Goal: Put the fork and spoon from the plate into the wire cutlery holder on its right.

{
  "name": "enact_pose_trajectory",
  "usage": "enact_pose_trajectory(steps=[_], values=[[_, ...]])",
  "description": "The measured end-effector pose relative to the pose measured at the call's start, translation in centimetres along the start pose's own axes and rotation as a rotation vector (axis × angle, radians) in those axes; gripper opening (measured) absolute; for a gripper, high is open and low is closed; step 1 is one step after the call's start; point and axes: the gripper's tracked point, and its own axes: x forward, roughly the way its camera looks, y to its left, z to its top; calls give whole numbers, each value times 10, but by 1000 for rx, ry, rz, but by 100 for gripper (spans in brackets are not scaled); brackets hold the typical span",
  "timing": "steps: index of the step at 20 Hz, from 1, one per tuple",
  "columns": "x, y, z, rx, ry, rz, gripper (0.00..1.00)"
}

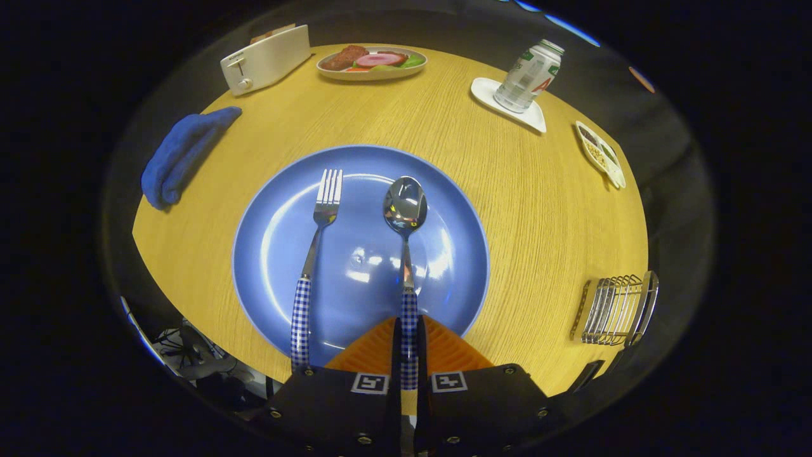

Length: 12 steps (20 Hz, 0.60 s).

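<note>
Jaws clamped on the spoon point(406, 254) by its checked handle end — fork point(315, 254) beside it on the plate point(266, 209). Wire holder point(612, 311) waits at the counter's right edge; that end-grip could let the bowl swing and clip the wires.

blue plate point(279, 254), blue-and-white checked handles on silver fork point(315, 244) and spoon point(406, 235), yellow wood-grain table point(539, 209)

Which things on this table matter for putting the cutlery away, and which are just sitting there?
In the job: spoon, its checked handle clamped between the gripper fingers; fork beside it; blue plate under both; wire cutlery holder to the plate's right.

Lying about: toaster, food dish, can on a coaster, blue cloth, small divided dish.
</note>
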Motion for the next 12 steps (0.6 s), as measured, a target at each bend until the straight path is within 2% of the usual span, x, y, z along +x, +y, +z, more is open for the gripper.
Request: enact_pose_trajectory(steps=[2, 3, 4, 8, 12], values=[[1, -4, -1, -16, 33, 5, 10], [2, -6, 2, -38, 47, 5, 2], [-4, -8, 1, -67, 75, 8, 2], [-30, -1, -6, -99, 193, 141, 2], [-64, -28, -8, -185, 237, 137, 2]])
